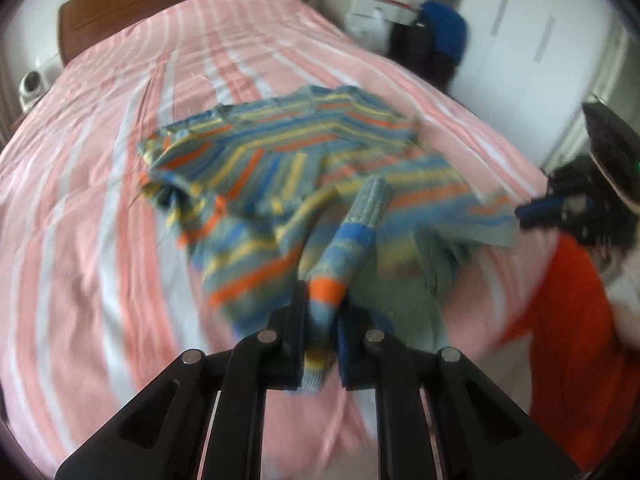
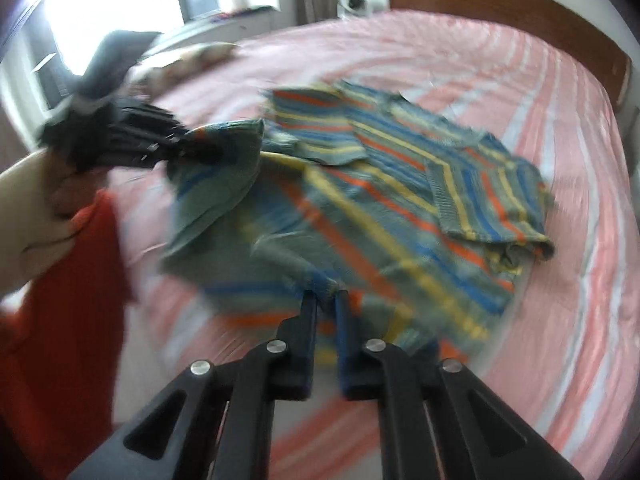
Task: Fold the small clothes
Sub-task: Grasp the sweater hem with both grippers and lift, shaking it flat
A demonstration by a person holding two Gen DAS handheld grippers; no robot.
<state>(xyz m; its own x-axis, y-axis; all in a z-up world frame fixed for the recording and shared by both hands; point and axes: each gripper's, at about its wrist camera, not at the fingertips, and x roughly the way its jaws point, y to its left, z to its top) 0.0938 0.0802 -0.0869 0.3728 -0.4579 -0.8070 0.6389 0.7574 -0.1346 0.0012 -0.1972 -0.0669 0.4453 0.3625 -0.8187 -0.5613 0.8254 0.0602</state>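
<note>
Here, left gripper [image 1: 322, 312] clenched on a bunched fold of the striped blue-orange-yellow knit sweater [image 1: 280, 152]; right gripper [image 2: 326, 304], at 3 o'clock, pinching its hem on the pink-striped bed [image 1: 100, 160].

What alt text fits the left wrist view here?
The left gripper is shut on a bunched part of a striped knit sweater, which lies partly folded on a pink striped bed. The right gripper holds the sweater's far edge at right; the image is motion-blurred.

Home bedroom: bed [image 1: 100, 128] with pink striped sheet, wooden headboard [image 2: 520, 8] (wardrobe [image 1: 520, 52] beside), window [image 2: 120, 12].
</note>
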